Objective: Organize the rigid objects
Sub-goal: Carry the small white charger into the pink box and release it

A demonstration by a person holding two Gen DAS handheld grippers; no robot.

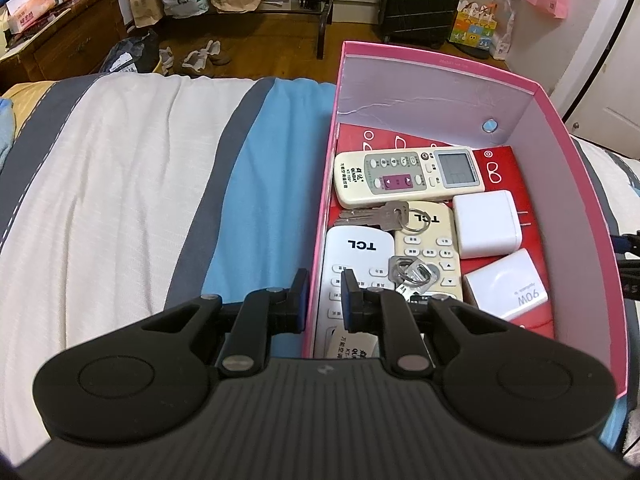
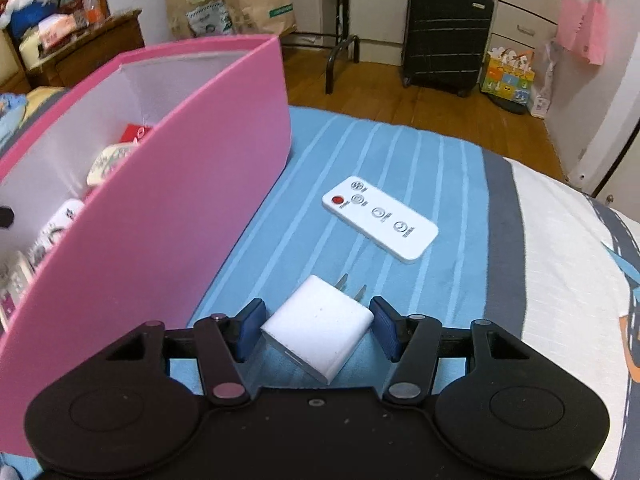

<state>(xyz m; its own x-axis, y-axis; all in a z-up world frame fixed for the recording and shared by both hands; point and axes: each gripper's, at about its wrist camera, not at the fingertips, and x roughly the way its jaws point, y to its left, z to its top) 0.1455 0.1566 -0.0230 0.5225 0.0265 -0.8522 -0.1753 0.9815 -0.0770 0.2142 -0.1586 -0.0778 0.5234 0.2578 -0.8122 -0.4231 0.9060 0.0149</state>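
Note:
A pink box (image 1: 440, 60) stands on the striped bed. It holds a cream air-conditioner remote (image 1: 408, 176), a white TCL remote (image 1: 356, 264), a cream TCL remote (image 1: 428, 244), keys (image 1: 380, 214) and two white chargers (image 1: 488, 222). My left gripper (image 1: 324, 278) straddles the box's near left wall, shut on it. In the right wrist view, right of the box (image 2: 180, 200), a white plug charger (image 2: 320, 328) lies skewed on the blue sheet. My right gripper (image 2: 317, 308) is shut on it at two corners. A flat white remote (image 2: 380, 218) lies beyond it.
The bed ends just past the box, with wooden floor (image 2: 420, 108) beyond. A black suitcase (image 2: 444, 32), paper bags (image 2: 256, 8) and a metal rack leg (image 2: 340, 60) stand there. A wooden dresser (image 1: 60, 40) is at the far left.

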